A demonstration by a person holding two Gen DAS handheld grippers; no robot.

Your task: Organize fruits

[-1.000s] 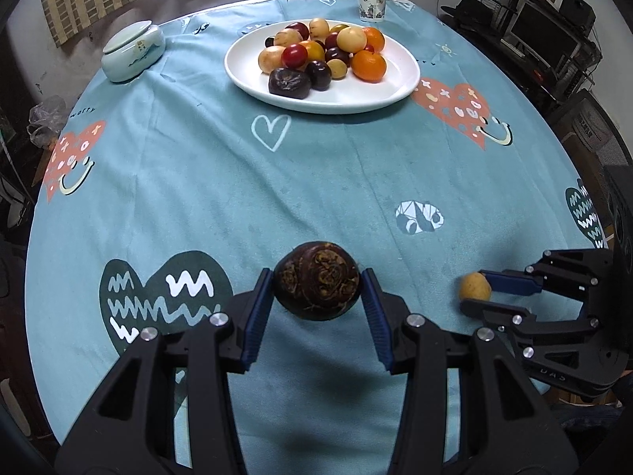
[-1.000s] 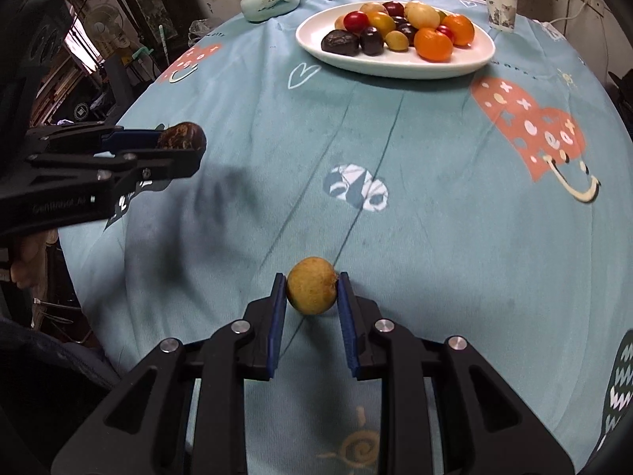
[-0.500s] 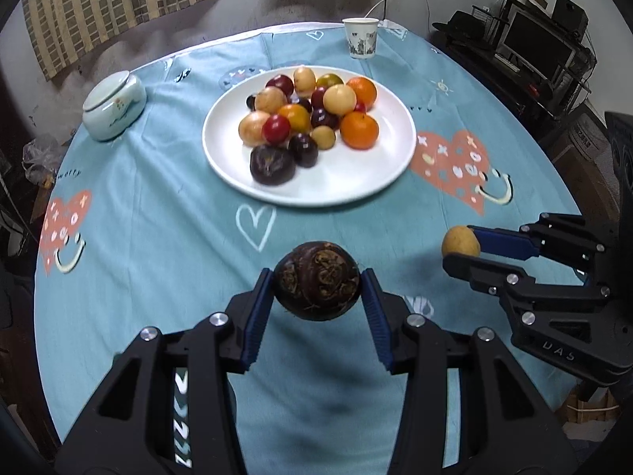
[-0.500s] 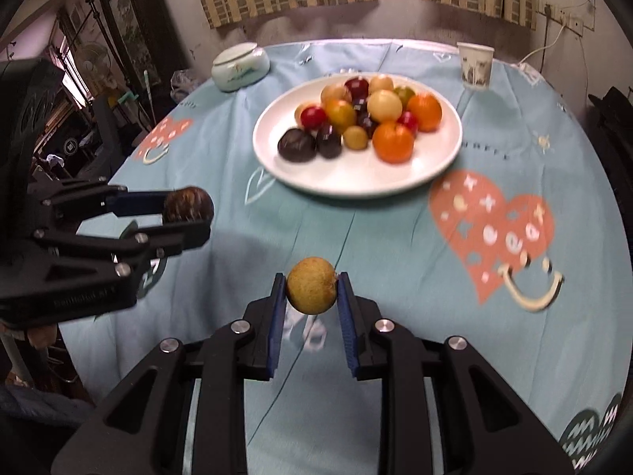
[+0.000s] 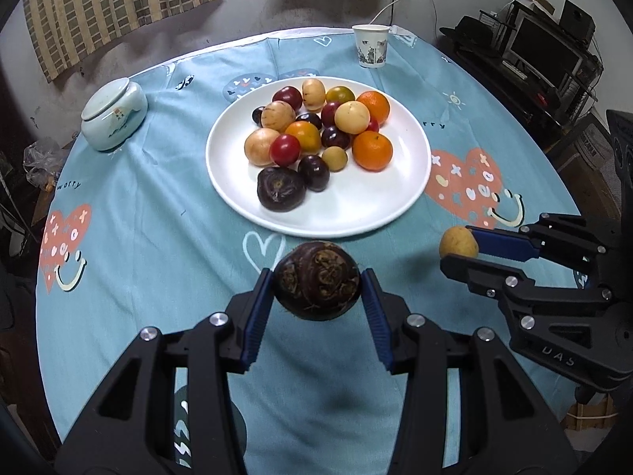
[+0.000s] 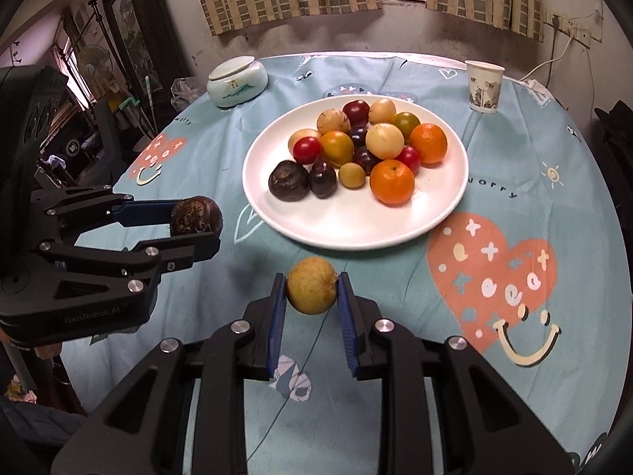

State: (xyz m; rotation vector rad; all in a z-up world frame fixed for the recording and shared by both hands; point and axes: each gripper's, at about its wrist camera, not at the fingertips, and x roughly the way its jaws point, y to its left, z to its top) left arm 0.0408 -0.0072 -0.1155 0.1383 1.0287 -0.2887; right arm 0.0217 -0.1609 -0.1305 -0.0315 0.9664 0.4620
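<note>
The left claw (image 5: 317,291) pinched a dark brown water chestnut (image 5: 317,280) in the air, just short of the white plate (image 5: 379,213). The right claw (image 6: 311,292) gripped a small yellow fruit (image 6: 311,285), also just before the plate's near rim. Piled fruit (image 6: 368,150) sat on the plate; a paper cup (image 6: 483,86) stood beyond it on the surface (image 6: 534,166).

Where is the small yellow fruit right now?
The small yellow fruit sits clamped in the right gripper, above the tablecloth just short of the white plate.
</note>
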